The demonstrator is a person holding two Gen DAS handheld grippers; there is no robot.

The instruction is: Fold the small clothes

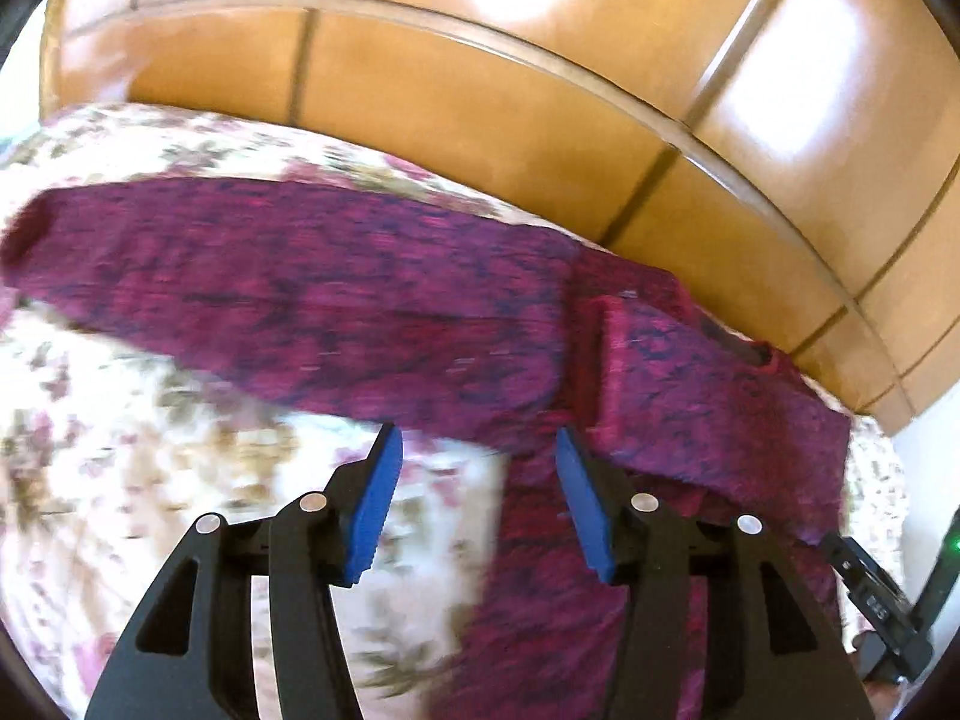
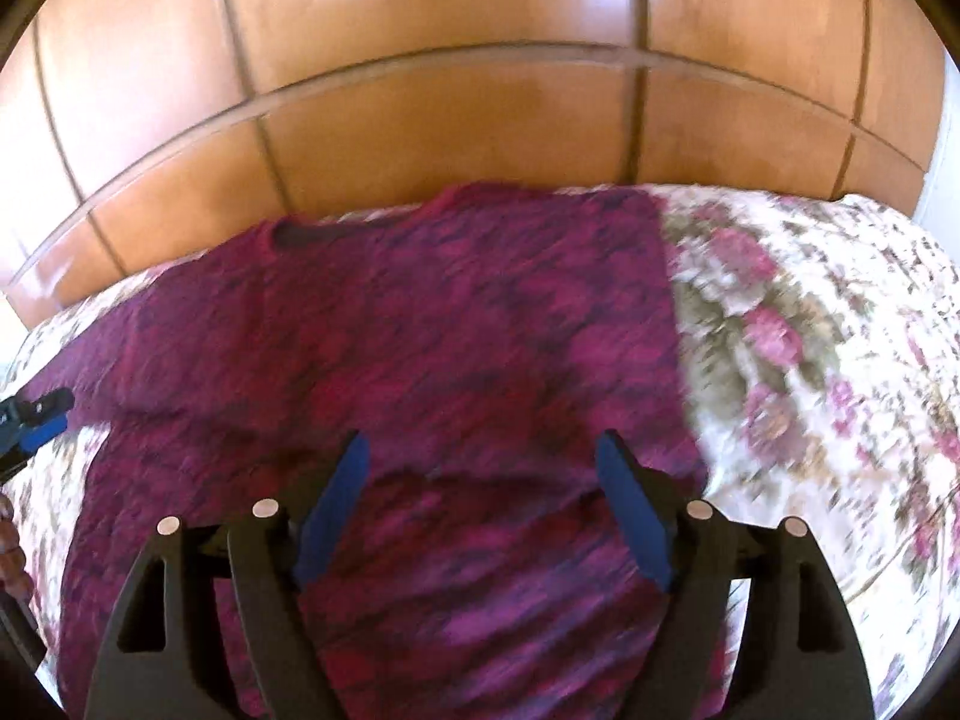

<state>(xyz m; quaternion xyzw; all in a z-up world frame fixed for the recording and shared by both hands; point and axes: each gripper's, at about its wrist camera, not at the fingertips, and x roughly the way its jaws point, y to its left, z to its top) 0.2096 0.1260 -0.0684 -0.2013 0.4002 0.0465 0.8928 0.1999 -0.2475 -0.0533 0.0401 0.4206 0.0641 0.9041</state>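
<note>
A wooden headboard (image 2: 456, 138) runs behind a bed spread with a floral cover (image 2: 810, 360). On that cover lies a magenta knit top (image 2: 420, 330), neckline toward the headboard, one long sleeve (image 1: 240, 276) stretched out sideways. The right gripper (image 2: 480, 450) hangs over the top's lower body, blue pads spread wide, nothing pinched between them. The left gripper (image 1: 474, 444) hovers just past the sleeve's near edge, jaws parted and empty, one pad over the cover, the other over the knit.

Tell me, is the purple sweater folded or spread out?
Partly folded: the purple sweater has a straight folded right edge, while one sleeve lies stretched across the floral bedspread.
</note>
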